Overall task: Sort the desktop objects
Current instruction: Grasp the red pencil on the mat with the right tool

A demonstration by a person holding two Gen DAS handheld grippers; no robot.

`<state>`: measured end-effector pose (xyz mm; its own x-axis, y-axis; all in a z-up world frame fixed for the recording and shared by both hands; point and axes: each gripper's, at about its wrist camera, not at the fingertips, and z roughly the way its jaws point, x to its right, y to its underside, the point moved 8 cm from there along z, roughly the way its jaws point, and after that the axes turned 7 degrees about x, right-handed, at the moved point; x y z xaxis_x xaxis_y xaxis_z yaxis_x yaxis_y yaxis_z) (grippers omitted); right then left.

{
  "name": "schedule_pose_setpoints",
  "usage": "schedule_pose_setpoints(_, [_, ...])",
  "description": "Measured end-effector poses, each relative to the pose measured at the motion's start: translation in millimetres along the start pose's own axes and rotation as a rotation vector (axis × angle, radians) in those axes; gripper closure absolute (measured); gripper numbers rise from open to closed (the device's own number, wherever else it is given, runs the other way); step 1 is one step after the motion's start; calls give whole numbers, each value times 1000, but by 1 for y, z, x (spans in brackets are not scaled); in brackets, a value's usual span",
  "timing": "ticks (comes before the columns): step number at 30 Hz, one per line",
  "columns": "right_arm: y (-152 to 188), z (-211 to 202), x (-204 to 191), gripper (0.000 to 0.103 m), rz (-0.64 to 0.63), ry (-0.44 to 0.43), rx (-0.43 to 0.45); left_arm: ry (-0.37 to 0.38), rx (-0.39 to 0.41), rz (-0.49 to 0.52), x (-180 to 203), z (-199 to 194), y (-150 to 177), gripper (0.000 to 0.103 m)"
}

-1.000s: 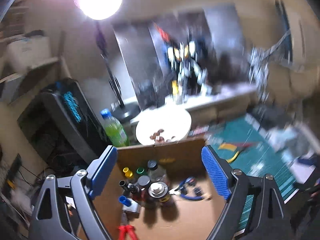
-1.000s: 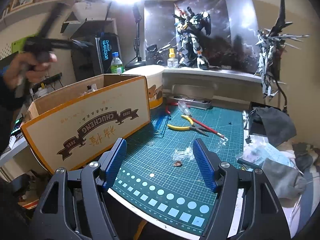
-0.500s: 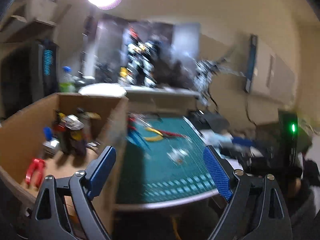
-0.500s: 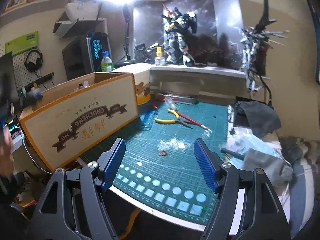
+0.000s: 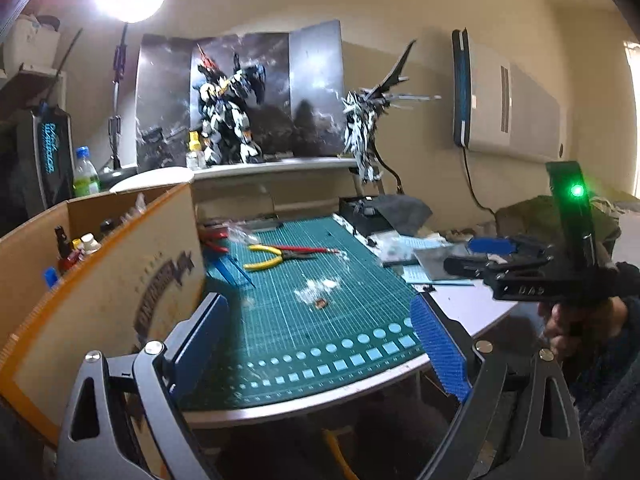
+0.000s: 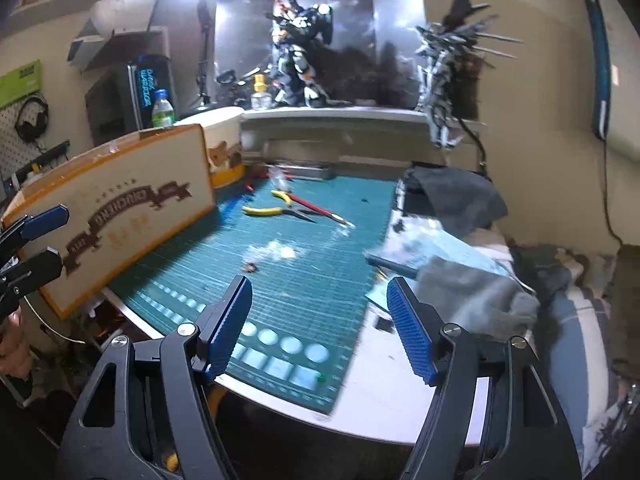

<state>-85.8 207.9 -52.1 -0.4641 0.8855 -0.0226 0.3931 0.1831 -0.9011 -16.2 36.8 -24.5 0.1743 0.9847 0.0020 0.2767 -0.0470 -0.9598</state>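
Both grippers hang off the near edge of the green gridded cutting mat [image 5: 320,336], the left gripper [image 5: 320,344] and right gripper [image 6: 320,328] each spread wide with nothing between the blue pads. Yellow-handled pliers [image 5: 272,258] lie far on the mat, right of the tall printed cardboard box [image 5: 120,280] standing at the left.

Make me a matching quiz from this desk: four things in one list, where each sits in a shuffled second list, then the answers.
1. yellow-handled pliers
2. paint bottles
3. white robot model
4. grey cloth

A. inside the cardboard box
B. on the back shelf
C. on the green cutting mat
D. right of the mat, near the desk edge

Pairs: 1-C, 2-A, 3-B, 4-D
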Motion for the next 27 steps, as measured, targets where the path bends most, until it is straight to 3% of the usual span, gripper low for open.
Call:
schedule_pose_setpoints(7, [4,-7,23,36,17,33,-1,-23,-33,14,-1,16,13,9])
schedule_pose_setpoints(12, [-10,2,25,46,-6,4,21,-55,-60,17,-8,26,21,9])
schedule_pose_setpoints(13, [-13,6,24,52,-16,-6,22,-61,-65,18,-10,27,23,9])
schedule_pose_setpoints(17, [-25,38,27,73,-62,-67,-21,-80,-102,14,-15,36,31,9])
schedule_pose_setpoints(22, [-46,103,23,76,-199,-163,-111,-108,-125,16,-20,42,36,9])
schedule_pose_setpoints(27, [-47,183,16,76,-343,-217,-267,-141,-141,16,-26,45,39,9])
